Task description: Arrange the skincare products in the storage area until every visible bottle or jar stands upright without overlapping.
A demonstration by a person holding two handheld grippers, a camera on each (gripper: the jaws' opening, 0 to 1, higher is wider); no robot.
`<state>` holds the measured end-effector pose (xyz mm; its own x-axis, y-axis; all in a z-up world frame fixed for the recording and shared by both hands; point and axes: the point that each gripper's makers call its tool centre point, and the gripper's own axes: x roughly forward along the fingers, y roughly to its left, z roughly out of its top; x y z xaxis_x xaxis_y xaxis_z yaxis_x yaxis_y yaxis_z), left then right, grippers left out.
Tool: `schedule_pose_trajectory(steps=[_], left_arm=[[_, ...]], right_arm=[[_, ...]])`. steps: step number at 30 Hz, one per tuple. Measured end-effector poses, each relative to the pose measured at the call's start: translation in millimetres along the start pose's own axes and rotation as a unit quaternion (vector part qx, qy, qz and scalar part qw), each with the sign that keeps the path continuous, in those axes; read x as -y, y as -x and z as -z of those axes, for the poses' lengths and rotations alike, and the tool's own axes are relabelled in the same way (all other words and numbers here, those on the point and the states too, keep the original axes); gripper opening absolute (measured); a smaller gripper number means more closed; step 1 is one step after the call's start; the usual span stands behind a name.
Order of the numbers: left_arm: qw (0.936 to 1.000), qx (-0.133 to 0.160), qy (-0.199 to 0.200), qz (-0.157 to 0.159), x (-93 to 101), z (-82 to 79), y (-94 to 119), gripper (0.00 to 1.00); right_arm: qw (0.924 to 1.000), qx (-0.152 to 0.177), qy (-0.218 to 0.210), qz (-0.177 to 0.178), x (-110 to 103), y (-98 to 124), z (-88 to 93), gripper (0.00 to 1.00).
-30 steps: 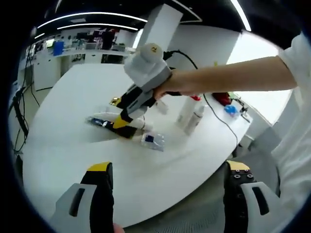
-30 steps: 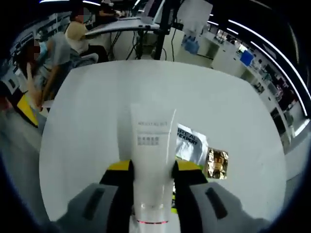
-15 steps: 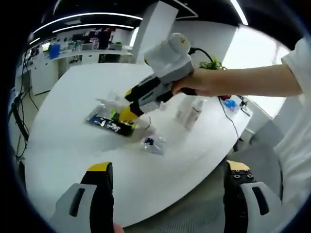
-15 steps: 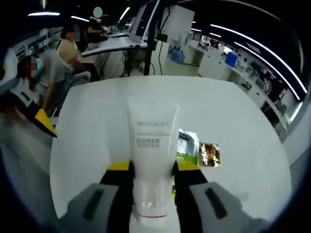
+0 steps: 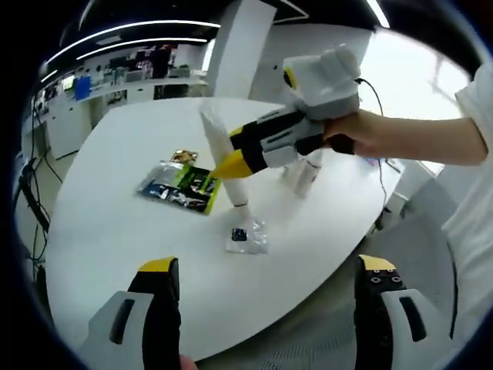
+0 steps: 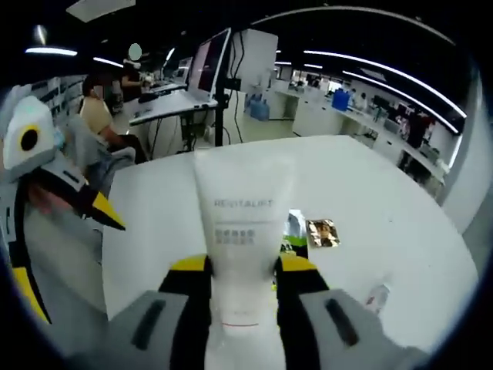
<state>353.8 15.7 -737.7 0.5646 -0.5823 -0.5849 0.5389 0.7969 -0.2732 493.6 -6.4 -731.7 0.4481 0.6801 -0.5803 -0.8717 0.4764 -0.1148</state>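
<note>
White tube (image 6: pixel 243 254) clamped in right tool (image 6: pixel 243 270); left tool (image 5: pixel 266 270) gapes; two bottles (image 5: pixel 304 173).

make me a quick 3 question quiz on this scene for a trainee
1. True or false: the right gripper is shut on the white tube.
2. Which lies nearest the gold sachet?
A. the green and black packet
B. the small clear sachet
C. the standing white bottles
3. Fill in: the left gripper is ____, with nothing between its jaws.

Key
1. True: its jaws clamp the tube near the cap end, and the tube stands cap down over the table.
2. A: the gold sachet lies at that packet's far edge.
3. open
</note>
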Motion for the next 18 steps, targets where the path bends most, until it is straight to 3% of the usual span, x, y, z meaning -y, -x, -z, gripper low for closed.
schedule_pose_trajectory(steps=[8,18], left_arm=[[0.9996,-0.016,-0.024,-0.008,1.0,4.1,-2.1,0.92],[0.9992,-0.013,-0.037,-0.012,6.1,1.0,-0.5,0.91]], right_arm=[[0.9987,0.035,-0.029,0.022,-2.0,20.5,-7.8,0.31],[0.9938,0.082,-0.060,0.044,-12.3,59.5,-23.4,0.31]])
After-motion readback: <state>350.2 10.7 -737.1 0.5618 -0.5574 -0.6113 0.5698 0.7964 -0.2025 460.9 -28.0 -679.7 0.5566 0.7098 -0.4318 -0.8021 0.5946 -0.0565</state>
